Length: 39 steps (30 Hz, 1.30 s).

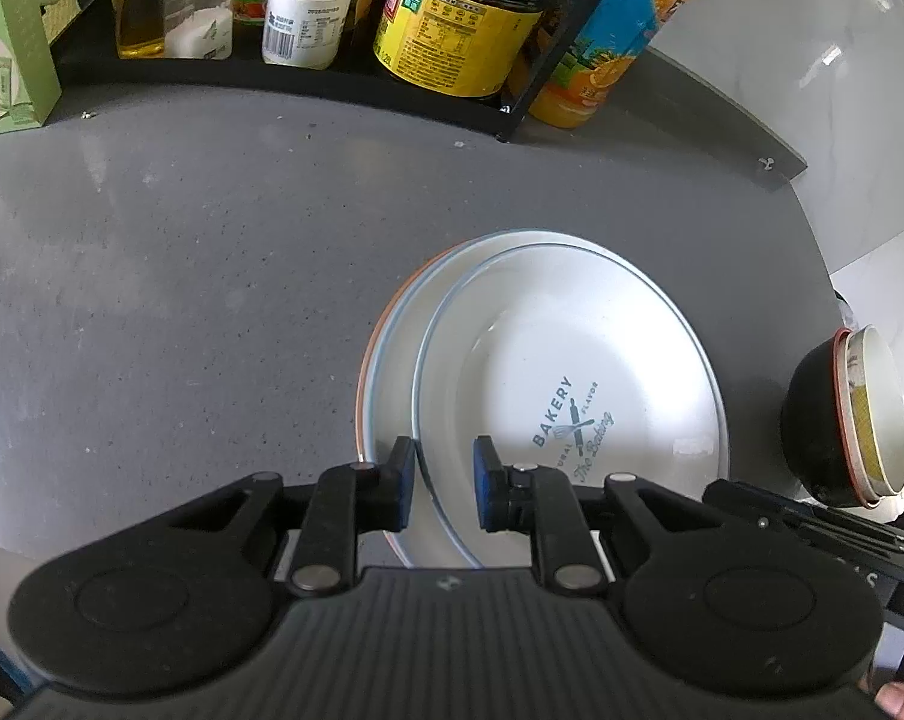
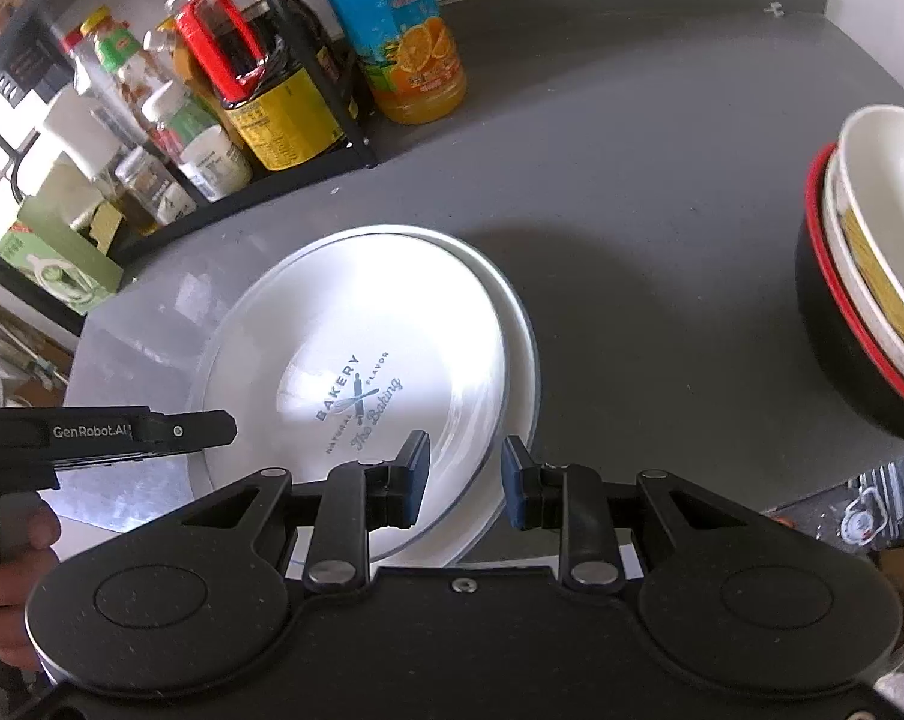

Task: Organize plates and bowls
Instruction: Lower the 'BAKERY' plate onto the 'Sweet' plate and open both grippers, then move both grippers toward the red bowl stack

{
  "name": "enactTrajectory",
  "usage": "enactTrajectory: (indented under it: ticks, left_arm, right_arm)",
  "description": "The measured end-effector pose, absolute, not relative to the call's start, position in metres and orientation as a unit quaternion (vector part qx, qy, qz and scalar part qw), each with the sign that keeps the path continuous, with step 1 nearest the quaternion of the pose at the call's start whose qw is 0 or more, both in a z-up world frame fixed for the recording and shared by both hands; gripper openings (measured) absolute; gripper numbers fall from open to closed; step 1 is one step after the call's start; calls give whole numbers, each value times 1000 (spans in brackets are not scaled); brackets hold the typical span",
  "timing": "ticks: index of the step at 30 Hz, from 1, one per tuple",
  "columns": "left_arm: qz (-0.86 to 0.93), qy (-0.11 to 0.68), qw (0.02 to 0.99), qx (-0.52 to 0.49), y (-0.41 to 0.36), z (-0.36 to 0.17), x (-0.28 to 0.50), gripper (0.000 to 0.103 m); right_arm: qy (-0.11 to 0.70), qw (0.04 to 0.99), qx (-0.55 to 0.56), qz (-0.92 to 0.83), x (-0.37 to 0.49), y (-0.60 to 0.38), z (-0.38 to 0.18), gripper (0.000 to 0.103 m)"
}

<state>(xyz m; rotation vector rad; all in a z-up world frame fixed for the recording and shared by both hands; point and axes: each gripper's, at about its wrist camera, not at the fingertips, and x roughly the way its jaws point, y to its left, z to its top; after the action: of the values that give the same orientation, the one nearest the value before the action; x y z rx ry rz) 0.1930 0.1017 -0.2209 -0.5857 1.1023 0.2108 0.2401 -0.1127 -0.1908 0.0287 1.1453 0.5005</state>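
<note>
With both our left gripper (image 1: 444,483) and right gripper (image 2: 465,483) spread wide at the lower edge of the off-centre top plate (image 1: 572,372) (mid-frame, bowls (image 2: 872,276) at right), a careless nudge could slide it off.

The right tongs (image 2: 465,480) stand parted over the near rim of the top plate (image 2: 356,372), which lies stacked on another on the grey desk (image 2: 632,192). Nested bowls (image 2: 872,276) sit at the right edge. The left tongs (image 2: 212,427) reach in from the left.
</note>
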Motion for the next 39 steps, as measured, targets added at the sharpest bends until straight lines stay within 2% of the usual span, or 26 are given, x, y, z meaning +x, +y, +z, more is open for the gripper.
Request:
enactTrajectory:
  ticks: [2, 4, 6, 7, 8, 13, 16, 18, 25, 32, 39]
  left_arm:
    - [104, 512, 810, -266, 101, -214, 192, 17]
    - [108, 507, 815, -258, 100, -205, 190, 27]
    - [110, 505, 818, -254, 99, -197, 189, 38]
    - [111, 504, 819, -252, 98, -193, 190, 42]
    - [110, 501, 822, -249, 95, -188, 191, 43]
    - [97, 485, 837, -236, 77, -167, 199, 55]
    - [94, 483, 841, -225, 62, -156, 207, 63]
    - [82, 477, 846, -223, 51, -149, 213, 67]
    - [62, 461, 862, -204, 6, -130, 233, 69]
    - [37, 452, 869, -196, -37, -118, 258, 70]
    - [13, 446, 870, -209, -77, -117, 278, 76]
  right_arm:
    - [532, 812, 23, 238, 240, -118, -186, 27]
    - [524, 816, 29, 242, 240, -125, -179, 29]
    - [516, 820, 38, 244, 240, -134, -171, 35]
    - [511, 823, 43, 245, 240, -139, -167, 42]
    - [505, 826, 48, 246, 240, -144, -162, 47]
    - [478, 841, 64, 245, 243, -175, -142, 53]
    - [466, 850, 66, 239, 244, -192, -132, 69]
    - [457, 855, 72, 236, 246, -204, -127, 73]
    - [432, 872, 71, 217, 252, -238, -111, 84]
    - [421, 884, 77, 187, 262, -278, -106, 90]
    - [423, 883, 96, 179, 275, -318, -111, 93]
